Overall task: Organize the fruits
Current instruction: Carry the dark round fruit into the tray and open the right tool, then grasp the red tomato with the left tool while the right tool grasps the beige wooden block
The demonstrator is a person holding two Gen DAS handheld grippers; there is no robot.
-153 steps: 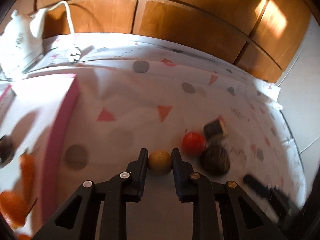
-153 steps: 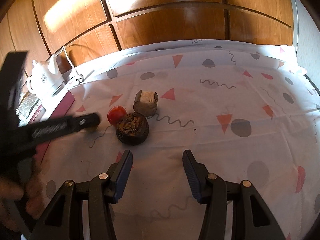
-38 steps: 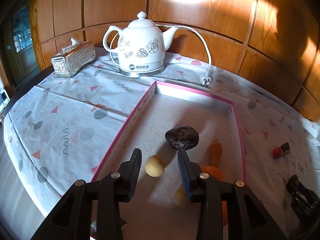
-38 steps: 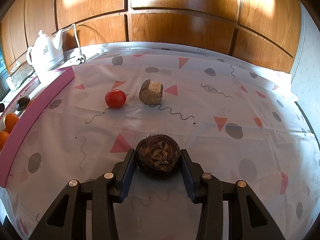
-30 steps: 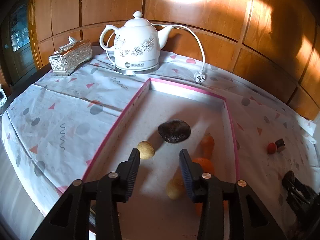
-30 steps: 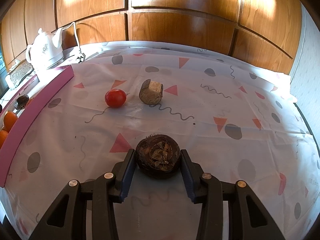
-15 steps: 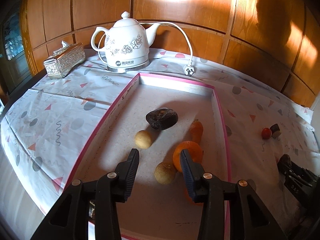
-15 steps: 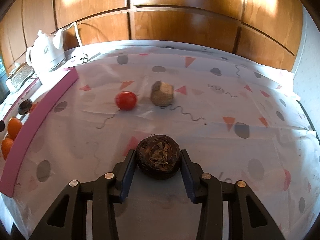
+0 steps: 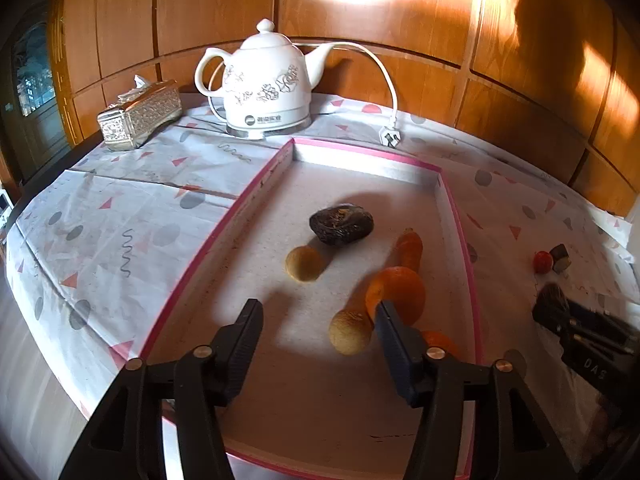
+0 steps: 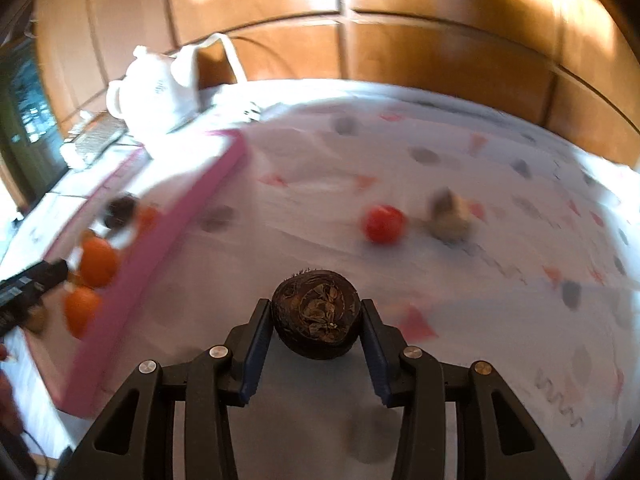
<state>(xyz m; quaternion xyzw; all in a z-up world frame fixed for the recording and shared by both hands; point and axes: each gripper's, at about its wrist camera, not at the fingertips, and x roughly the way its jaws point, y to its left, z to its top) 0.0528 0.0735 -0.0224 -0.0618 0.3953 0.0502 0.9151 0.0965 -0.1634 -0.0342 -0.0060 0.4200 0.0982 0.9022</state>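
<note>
The pink-rimmed tray (image 9: 256, 196) holds a dark wrinkled fruit (image 9: 341, 224), two tan round fruits (image 9: 304, 263) (image 9: 351, 332), an orange (image 9: 396, 294) and a long orange piece (image 9: 409, 246). My left gripper (image 9: 318, 310) hovers over the tray with its jaws opening and nothing gripped between them. My right gripper (image 10: 316, 308) is shut on a dark round fruit (image 10: 316, 314), lifted above the cloth to the right of the tray's pink wall (image 10: 176, 248). A red tomato (image 10: 383, 219) and a brown chunk (image 10: 448, 212) lie on the cloth beyond.
A white kettle (image 9: 266, 84) with its cord and plug (image 9: 389, 136) stands behind the tray. A silver tissue box (image 9: 140, 114) sits at the back left. The patterned cloth (image 9: 120, 208) ends at the table's front edge on the left.
My left jaws have spread wider over the tray, with the tan fruit left lying inside. My right gripper has carried the dark fruit leftward toward the tray.
</note>
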